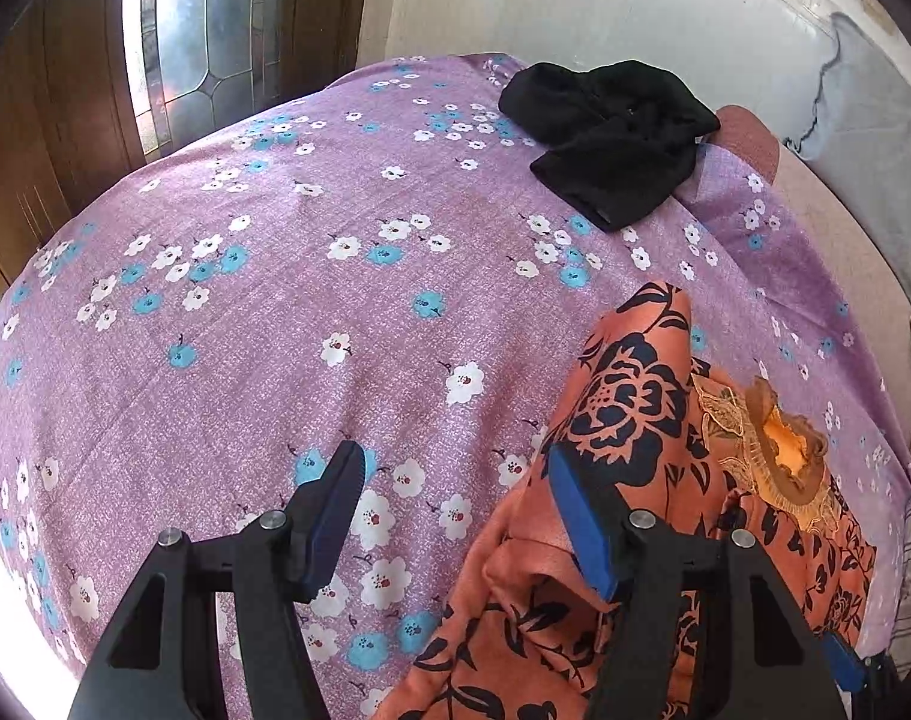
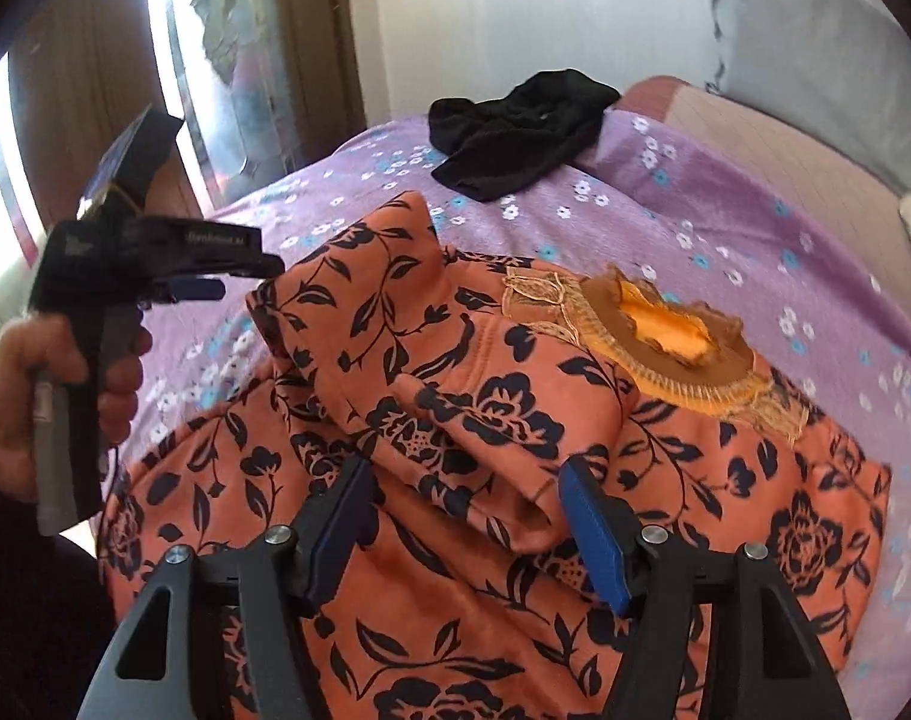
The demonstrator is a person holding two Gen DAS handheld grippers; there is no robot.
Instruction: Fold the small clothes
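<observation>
An orange garment with black flowers (image 2: 455, 420) lies partly folded on the bed, a sleeve laid across its body and its gold-trimmed collar (image 2: 665, 336) at the far right. My right gripper (image 2: 464, 468) hovers open just above the folded sleeve, pads not pressing it. In the left wrist view the same garment (image 1: 635, 420) fills the lower right. My left gripper (image 1: 452, 453) is open over the bedsheet at the garment's left edge, holding nothing. A hand carries that left gripper (image 2: 203, 288) to the left of the garment. A crumpled black garment (image 1: 611, 138) (image 2: 515, 132) lies farther back.
A purple bedsheet with white and blue flowers (image 1: 275, 330) covers the bed. A grey pillow (image 2: 815, 60) leans on the white wall at the back right. A wooden door with a glass pane (image 1: 203, 30) stands beyond the bed's far left edge.
</observation>
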